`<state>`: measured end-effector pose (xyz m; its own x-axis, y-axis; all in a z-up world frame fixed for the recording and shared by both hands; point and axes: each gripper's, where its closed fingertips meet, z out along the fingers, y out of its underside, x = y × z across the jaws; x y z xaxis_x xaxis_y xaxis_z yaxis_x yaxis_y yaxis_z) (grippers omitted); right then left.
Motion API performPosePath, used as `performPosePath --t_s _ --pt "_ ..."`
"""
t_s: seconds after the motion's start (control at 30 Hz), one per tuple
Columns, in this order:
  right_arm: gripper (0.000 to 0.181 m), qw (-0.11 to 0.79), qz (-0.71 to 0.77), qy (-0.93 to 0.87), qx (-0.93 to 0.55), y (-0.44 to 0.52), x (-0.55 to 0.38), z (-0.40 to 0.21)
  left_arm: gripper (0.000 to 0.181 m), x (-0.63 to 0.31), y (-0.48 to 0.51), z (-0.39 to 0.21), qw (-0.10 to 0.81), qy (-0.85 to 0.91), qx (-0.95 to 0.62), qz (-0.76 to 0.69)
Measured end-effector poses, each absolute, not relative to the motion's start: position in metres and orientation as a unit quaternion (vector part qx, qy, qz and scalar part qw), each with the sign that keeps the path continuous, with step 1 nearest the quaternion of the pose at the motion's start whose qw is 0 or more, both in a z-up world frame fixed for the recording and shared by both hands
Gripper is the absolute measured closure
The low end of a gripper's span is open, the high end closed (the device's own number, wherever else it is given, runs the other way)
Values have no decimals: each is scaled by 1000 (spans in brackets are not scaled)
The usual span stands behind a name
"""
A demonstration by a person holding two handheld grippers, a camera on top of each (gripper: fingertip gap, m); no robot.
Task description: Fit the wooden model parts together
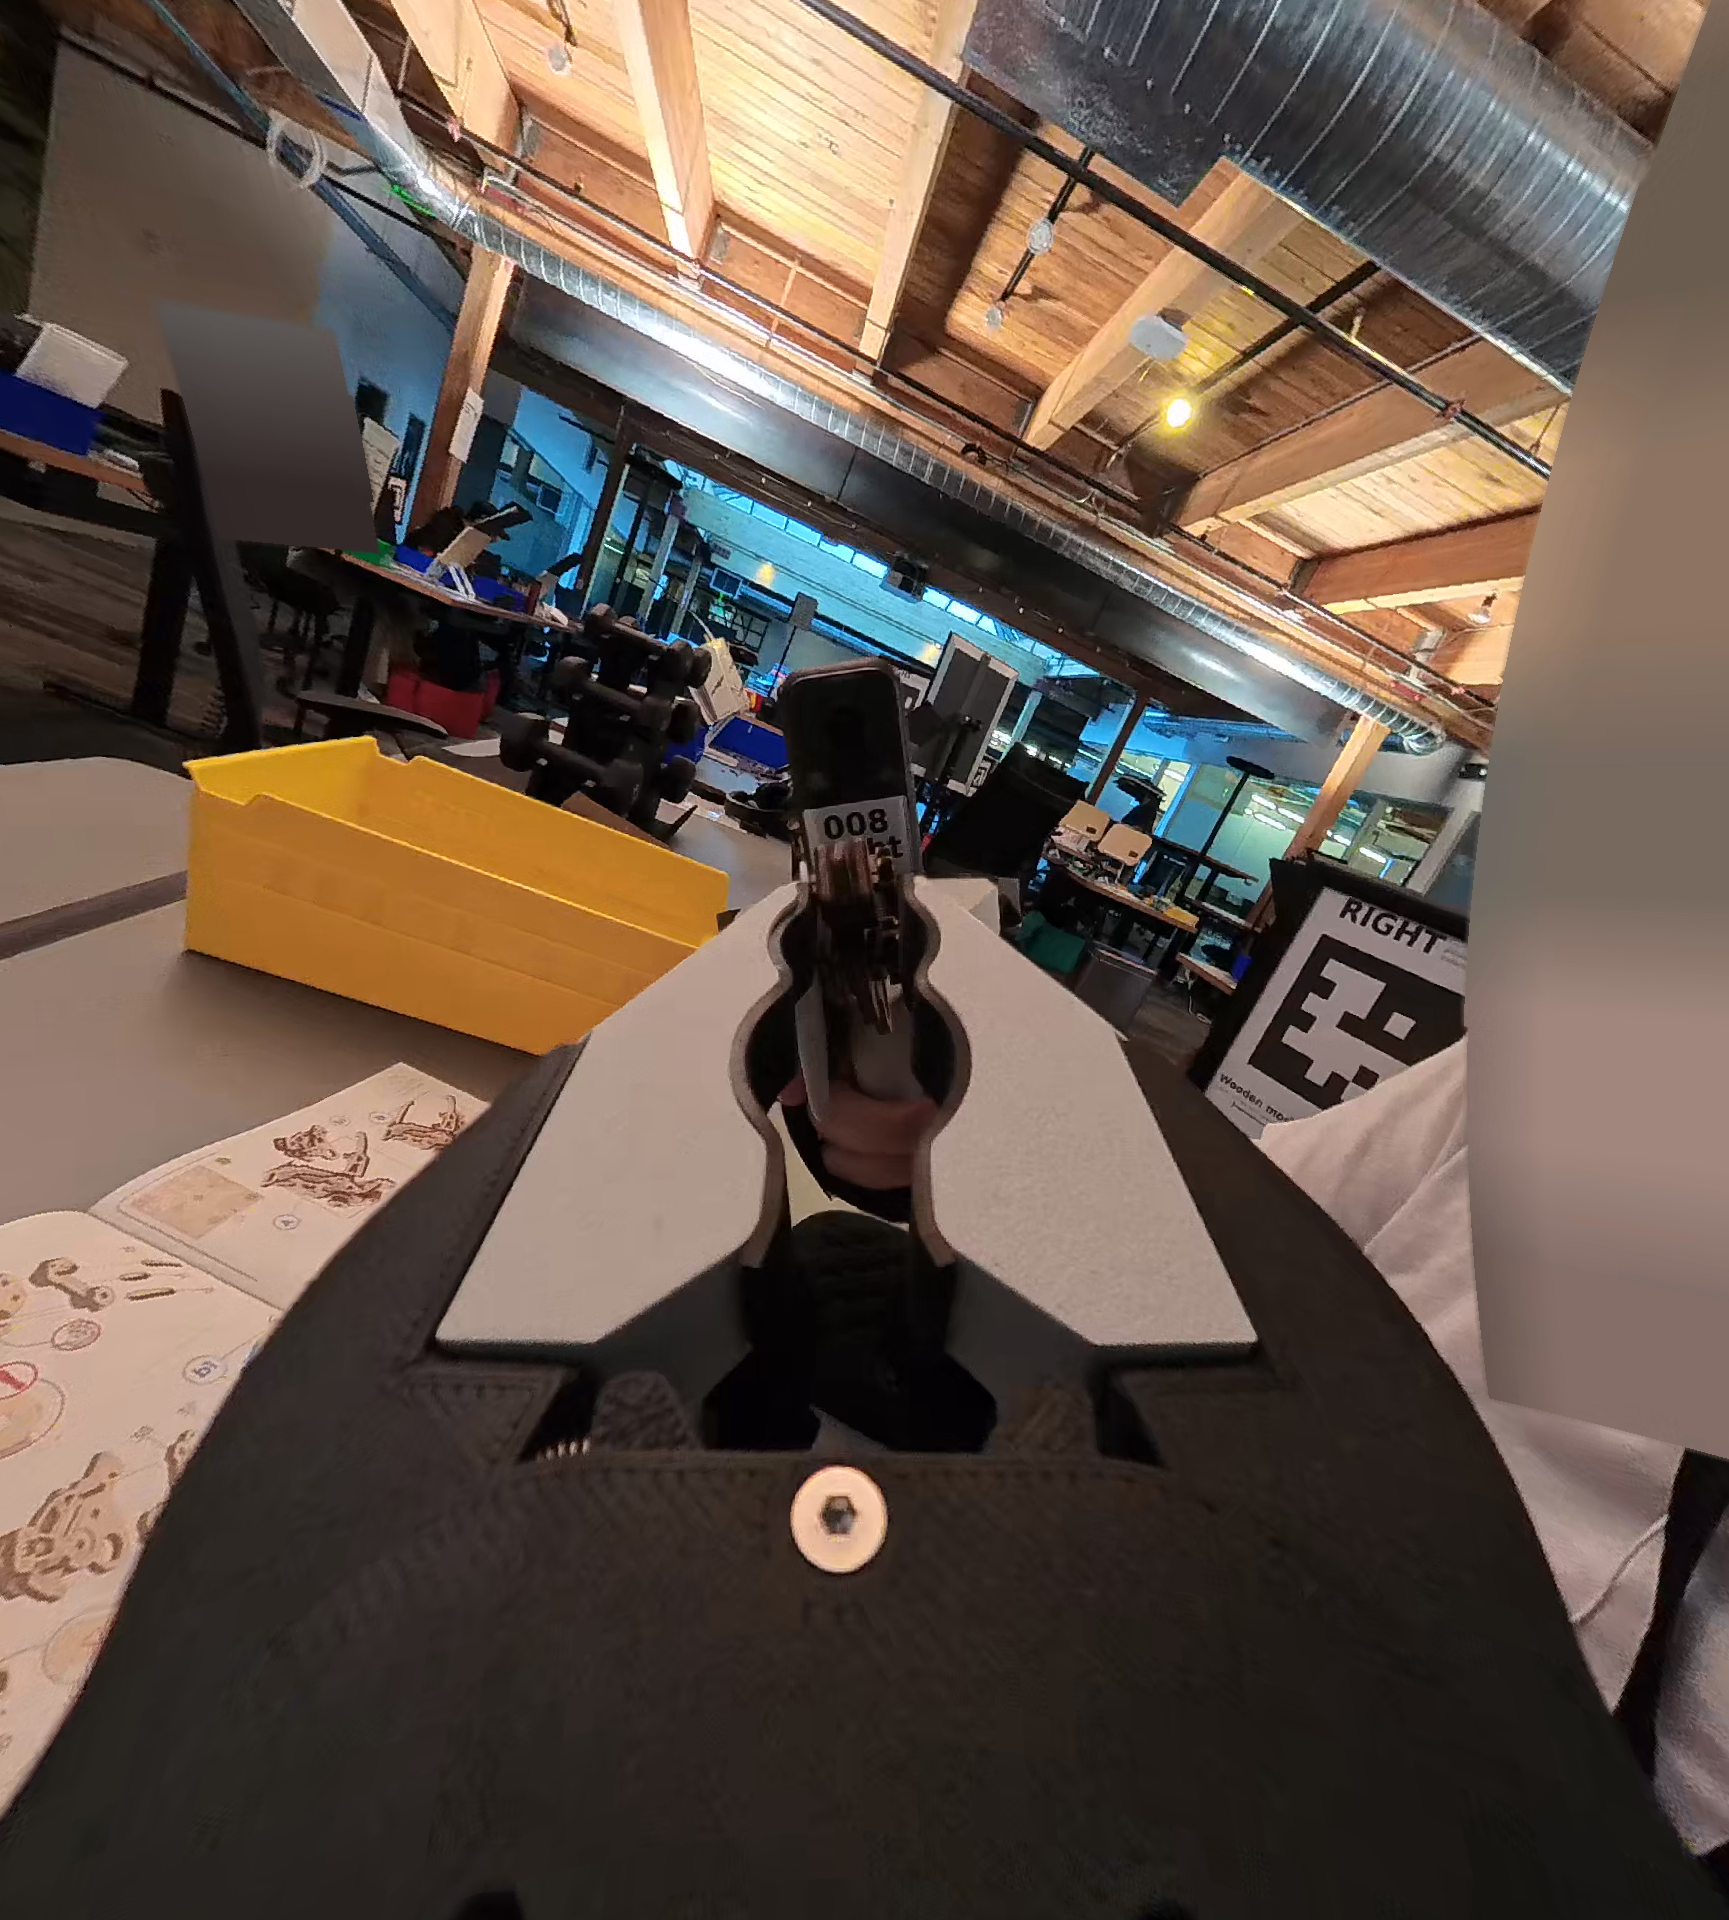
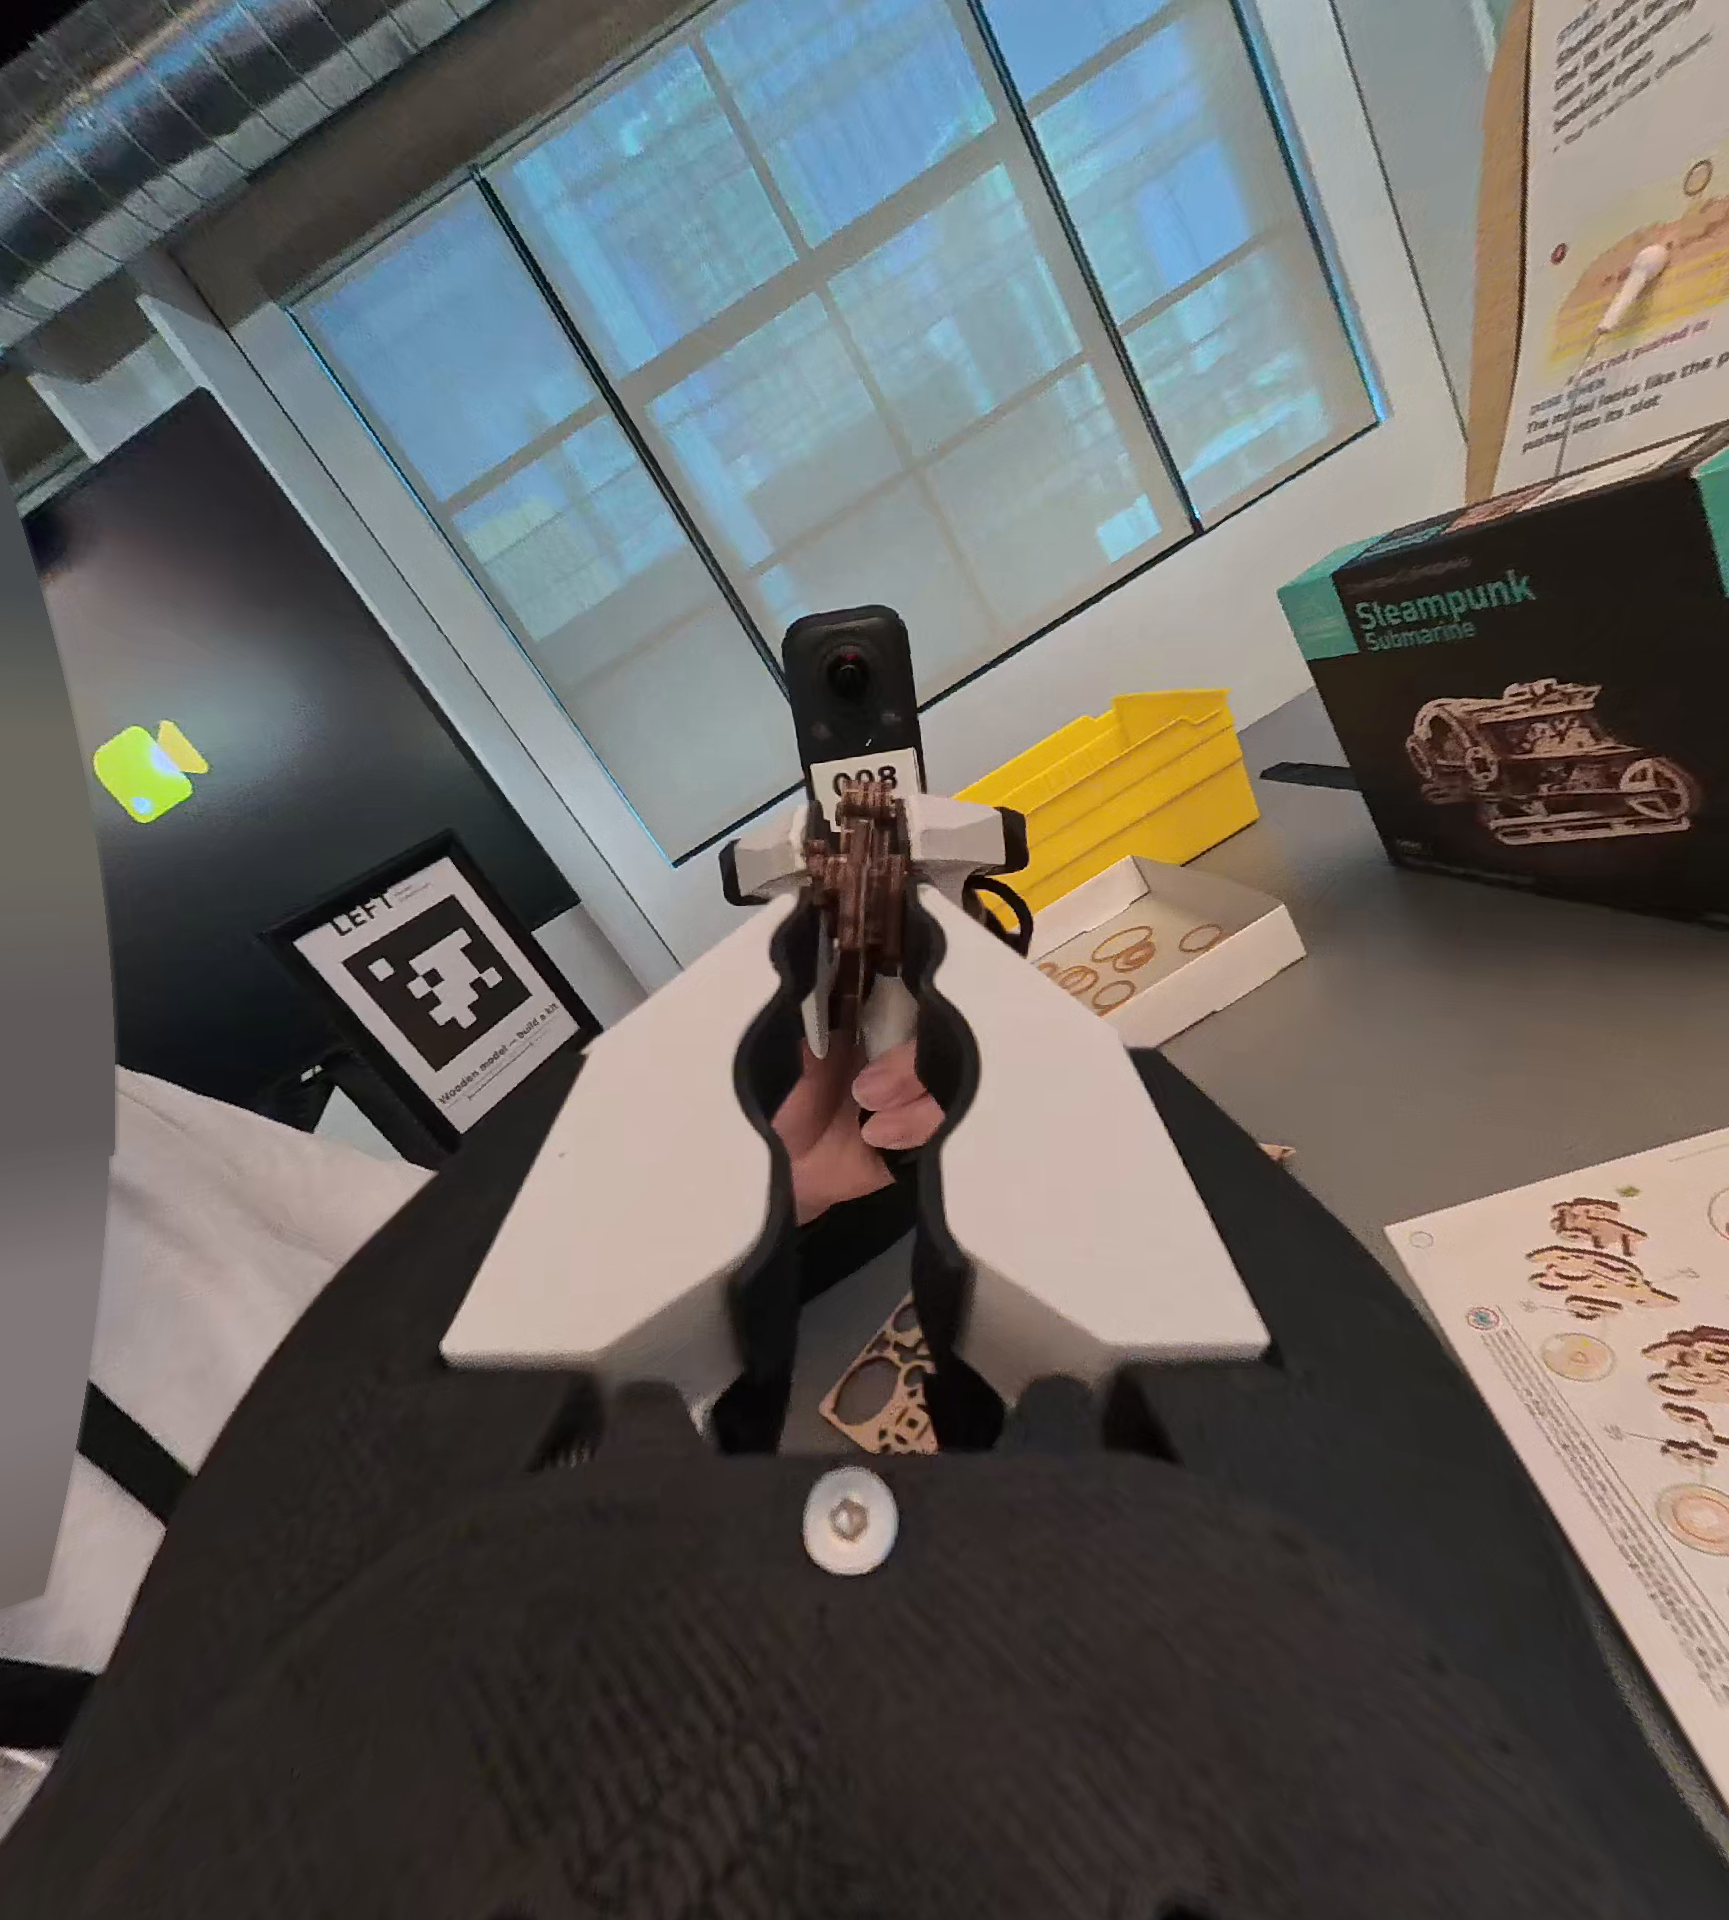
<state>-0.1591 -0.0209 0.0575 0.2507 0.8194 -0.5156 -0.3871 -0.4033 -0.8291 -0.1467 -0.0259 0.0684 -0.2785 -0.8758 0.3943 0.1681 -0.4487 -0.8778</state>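
A small brown wooden model assembly (image 1: 855, 914) is held in the air between my two grippers, which face each other tip to tip. My left gripper (image 1: 855, 894) is shut on it. The right gripper's camera housing (image 1: 844, 738) and the hand that holds it show just behind. In the right wrist view the same assembly (image 2: 858, 883) sits between the tips of my right gripper (image 2: 855, 909), which is also shut on it. The left gripper's white fingers (image 2: 953, 836) show beyond it. Most of the assembly is hidden by the fingers.
A yellow bin (image 1: 424, 883) (image 2: 1120, 790) stands on the grey table (image 2: 1462, 1039). An instruction sheet (image 1: 60, 1351) (image 2: 1649, 1403) lies open. There is a black model kit box (image 2: 1566, 727), a white tray with wooden rings (image 2: 1234, 940), a punched wooden sheet (image 2: 881, 1392) and framed marker signs (image 1: 1348, 1008) (image 2: 444, 987). Only a small space, under 4 cm, lies between the two pairs of fingers.
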Motion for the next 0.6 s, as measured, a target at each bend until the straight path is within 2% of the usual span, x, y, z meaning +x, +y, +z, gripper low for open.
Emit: performPosePath --t_s 0.13,0.23,0.3,0.37,0.47,0.6 --pt "169 526 571 -195 -600 -23 -157 54 167 -146 -28 66 360 372 -469 -715" --pt "169 532 553 -202 -608 -27 -146 50 129 -151 -20 60 338 364 -495 -713" --pt "169 536 524 -202 -630 -28 -131 40 135 -158 -15 31 302 386 -555 -672" --pt "168 534 478 -202 -668 -28 -112 20 153 -167 -8 -21 233 395 -653 -603" --pt "168 518 423 -205 -715 -33 -93 -13 159 -174 -5 -85 119 369 -747 -540" --pt "169 512 365 -214 -748 -43 -84 -41 158 -156 -15 -110 5 316 -757 -572"
